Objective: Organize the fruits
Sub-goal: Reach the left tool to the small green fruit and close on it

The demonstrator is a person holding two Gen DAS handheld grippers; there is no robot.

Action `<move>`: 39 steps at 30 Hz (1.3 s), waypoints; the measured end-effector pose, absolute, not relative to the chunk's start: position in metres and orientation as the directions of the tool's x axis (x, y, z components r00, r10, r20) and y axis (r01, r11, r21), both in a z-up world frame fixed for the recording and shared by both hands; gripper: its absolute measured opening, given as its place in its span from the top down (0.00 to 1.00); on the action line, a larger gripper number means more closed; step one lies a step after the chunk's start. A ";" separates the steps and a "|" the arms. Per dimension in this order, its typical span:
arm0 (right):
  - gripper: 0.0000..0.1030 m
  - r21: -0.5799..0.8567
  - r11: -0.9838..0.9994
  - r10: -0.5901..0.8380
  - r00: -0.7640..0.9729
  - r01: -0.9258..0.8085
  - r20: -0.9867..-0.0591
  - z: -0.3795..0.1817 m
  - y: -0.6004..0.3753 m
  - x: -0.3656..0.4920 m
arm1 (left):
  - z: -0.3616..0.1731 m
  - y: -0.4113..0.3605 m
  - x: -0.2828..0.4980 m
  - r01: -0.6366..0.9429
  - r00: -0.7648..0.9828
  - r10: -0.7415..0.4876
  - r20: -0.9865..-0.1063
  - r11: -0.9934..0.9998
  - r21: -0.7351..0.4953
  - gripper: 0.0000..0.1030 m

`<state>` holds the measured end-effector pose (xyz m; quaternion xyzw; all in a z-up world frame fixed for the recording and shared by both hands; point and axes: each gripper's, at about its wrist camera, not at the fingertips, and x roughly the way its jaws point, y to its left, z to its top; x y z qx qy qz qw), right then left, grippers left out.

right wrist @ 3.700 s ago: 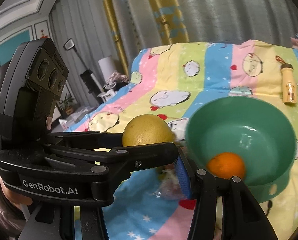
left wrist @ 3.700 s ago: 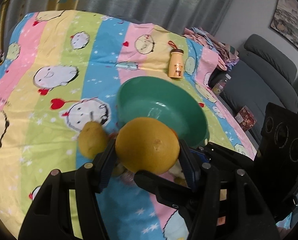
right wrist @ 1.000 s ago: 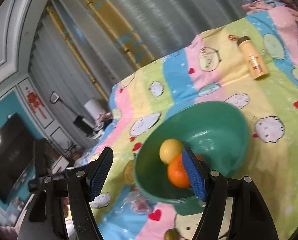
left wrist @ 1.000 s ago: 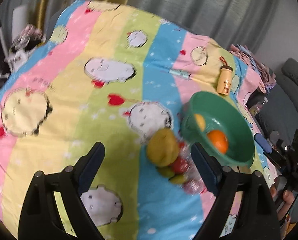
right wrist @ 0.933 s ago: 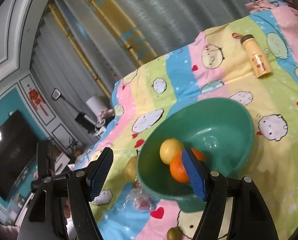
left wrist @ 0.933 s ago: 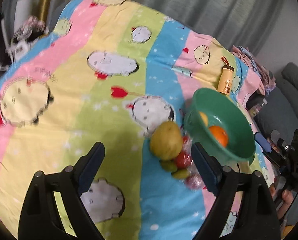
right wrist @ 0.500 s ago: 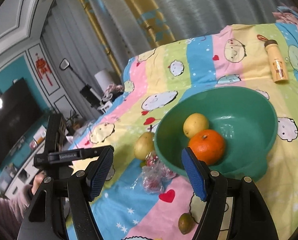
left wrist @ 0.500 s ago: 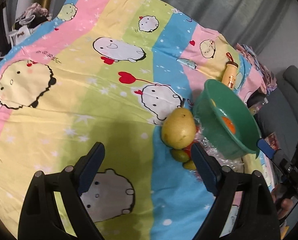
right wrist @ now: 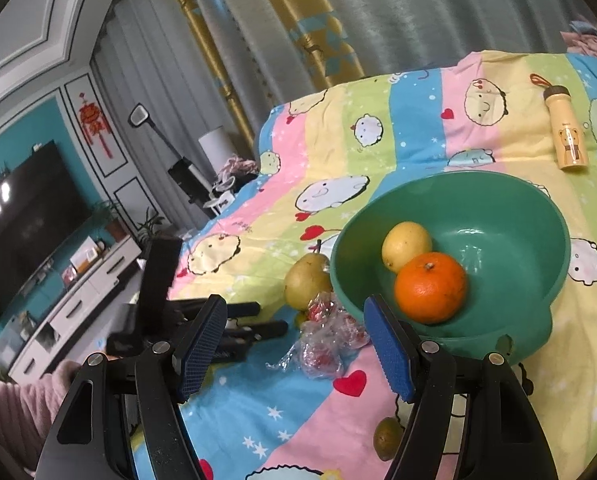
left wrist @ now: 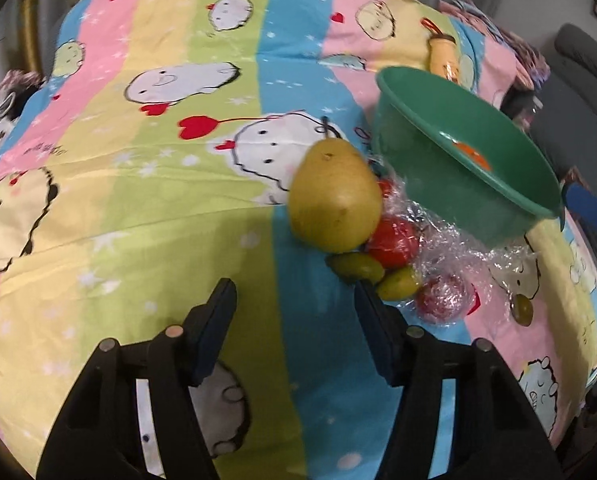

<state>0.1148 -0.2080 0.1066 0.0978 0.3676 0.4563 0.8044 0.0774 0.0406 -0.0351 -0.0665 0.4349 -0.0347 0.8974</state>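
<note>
A yellow-green pear [left wrist: 334, 196] lies on the striped cartoon sheet, against the green bowl [left wrist: 458, 128]. My left gripper [left wrist: 294, 320] hovers just short of the pear. Its jaws are closing, with nothing between them. Beside the pear lie red fruits [left wrist: 394, 236] in clear wrap and small green fruits [left wrist: 356, 266]. In the right wrist view the bowl [right wrist: 538, 280] holds an orange [right wrist: 430, 286] and a yellow fruit [right wrist: 406, 244]. My right gripper [right wrist: 294, 344] stands open and empty before the bowl. The left gripper [right wrist: 274, 316] shows at left, pointing at the pear [right wrist: 308, 280].
A beige bottle [right wrist: 566, 136] lies on the sheet behind the bowl. One small green fruit [right wrist: 386, 438] sits alone near the front. A grey sofa [left wrist: 578, 80] stands past the right edge of the sheet. A TV and cabinet stand at far left in the right wrist view.
The left gripper has sunk closer to the pear and its jaws have narrowed. The yellow fruit it held earlier now lies in the bowl. The right gripper's view has swung and levelled.
</note>
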 end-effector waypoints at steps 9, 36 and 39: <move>0.30 0.502 0.560 0.807 0.298 -0.659 -0.510 0.104 -0.203 0.117 | -0.035 0.028 0.090 0.053 0.621 -0.199 -0.758 0.976 -0.213 0.42; 0.30 0.502 0.576 0.798 0.307 -0.645 -0.519 0.102 -0.207 0.116 | -0.027 0.008 0.071 0.093 0.644 -0.211 -0.735 0.976 -0.199 0.69; 0.30 0.500 0.581 0.791 0.302 -0.642 -0.531 0.102 -0.206 0.116 | -0.023 0.015 0.063 0.083 0.649 -0.205 -0.733 0.976 -0.199 0.69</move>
